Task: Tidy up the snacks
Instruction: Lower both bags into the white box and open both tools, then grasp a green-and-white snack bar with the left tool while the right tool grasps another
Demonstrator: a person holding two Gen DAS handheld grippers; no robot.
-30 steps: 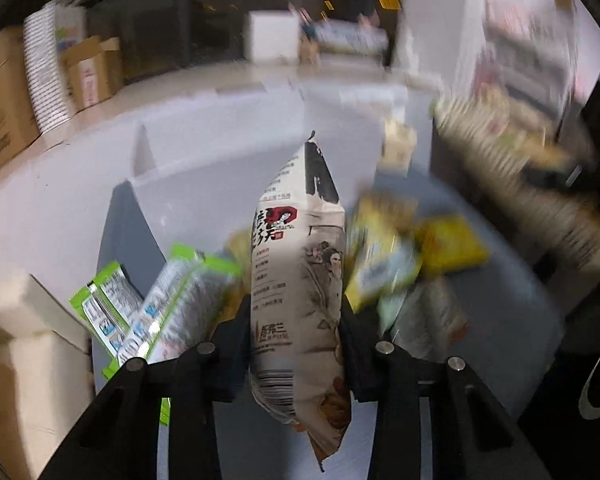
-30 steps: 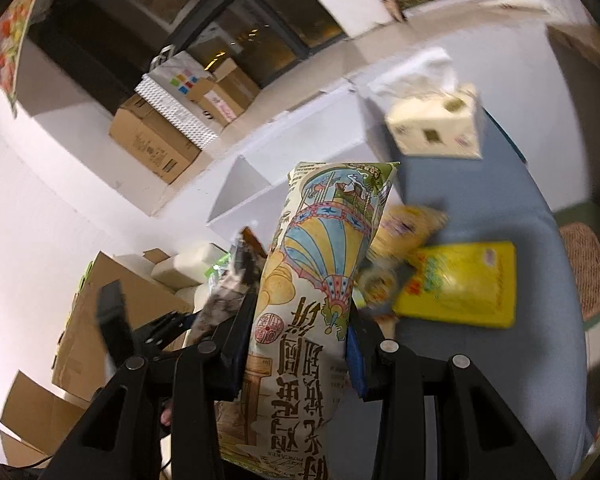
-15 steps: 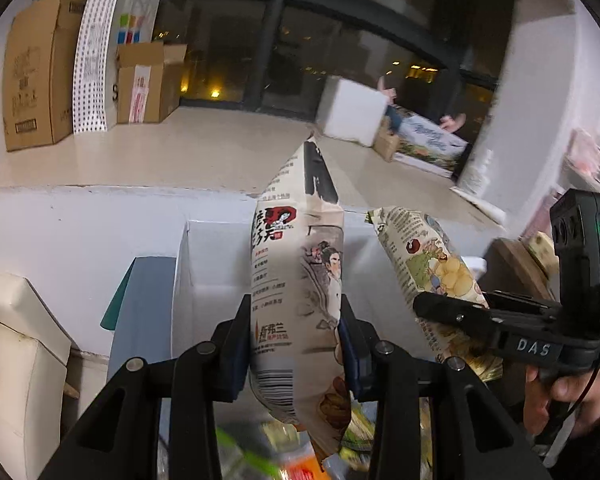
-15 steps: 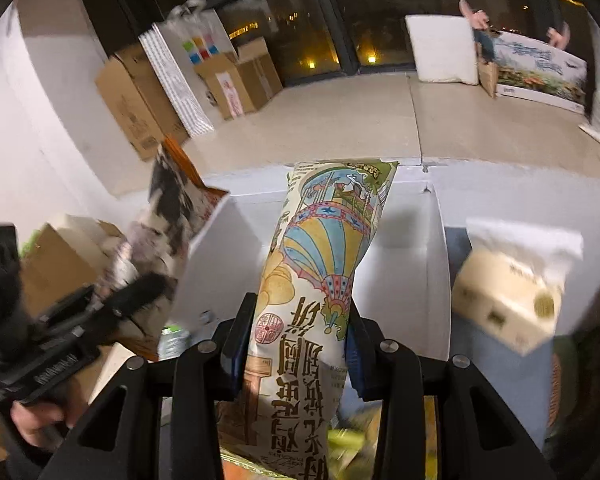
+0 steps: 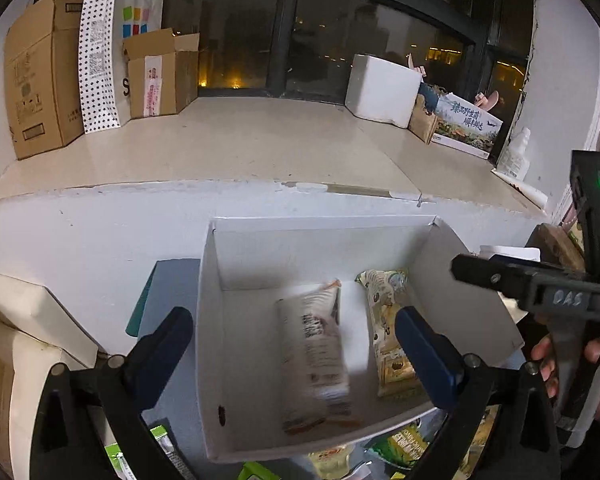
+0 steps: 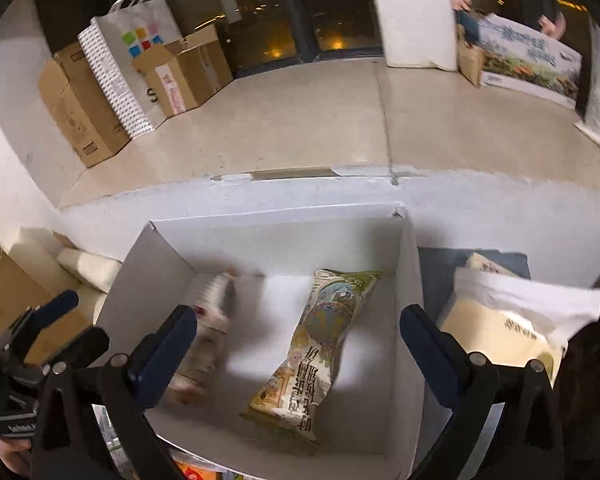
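While both hand-held grippers [image 5: 292, 344] [image 6: 298, 344] are opening, empty, two snack packets [image 5: 314, 364] [image 6: 314, 344] lie lengthwise in the white box [image 6: 276, 244].

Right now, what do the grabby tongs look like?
Both tongs look alike: black frames with silver screws and two fingers tipped with dark blue pads. Seen from the left camera, the right one has a black body with a small green light, a pale handle and a thin black cable.

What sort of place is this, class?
Probably a storeroom or office corner at night: brown cardboard boxes and a white paper shopping bag stand on a beige ledge before dark windows.
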